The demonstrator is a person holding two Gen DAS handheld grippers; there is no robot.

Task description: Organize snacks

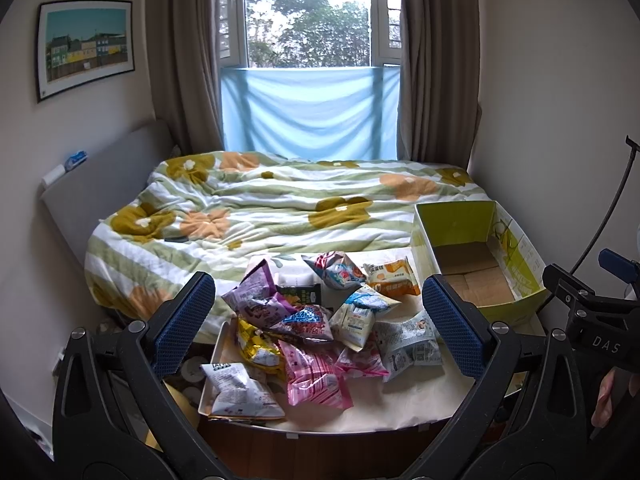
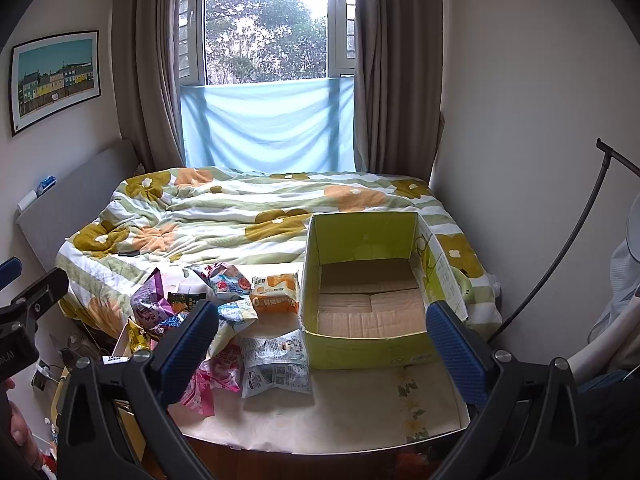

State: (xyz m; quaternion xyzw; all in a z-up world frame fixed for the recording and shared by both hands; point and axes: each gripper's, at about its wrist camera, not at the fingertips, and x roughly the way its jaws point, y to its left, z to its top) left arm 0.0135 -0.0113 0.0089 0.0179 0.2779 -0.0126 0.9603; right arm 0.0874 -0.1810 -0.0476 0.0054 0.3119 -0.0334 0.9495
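Crinkly foil snack packets [image 1: 304, 332] look light, soft, probably slippery; pinch a sealed edge. Left gripper [image 1: 320, 320] and right gripper [image 2: 322, 346] both spread, empty.

We see the snacks [image 1: 312, 328] lying in a loose, overlapping pile on the desk [image 1: 416, 404]: purple, yellow, pink, white and orange sealed packets. Just to their right stands the box [image 2: 360, 344], green outside, brown inside, open-topped, upright and empty, one grey packet [image 2: 276, 364] just beside its front corner.
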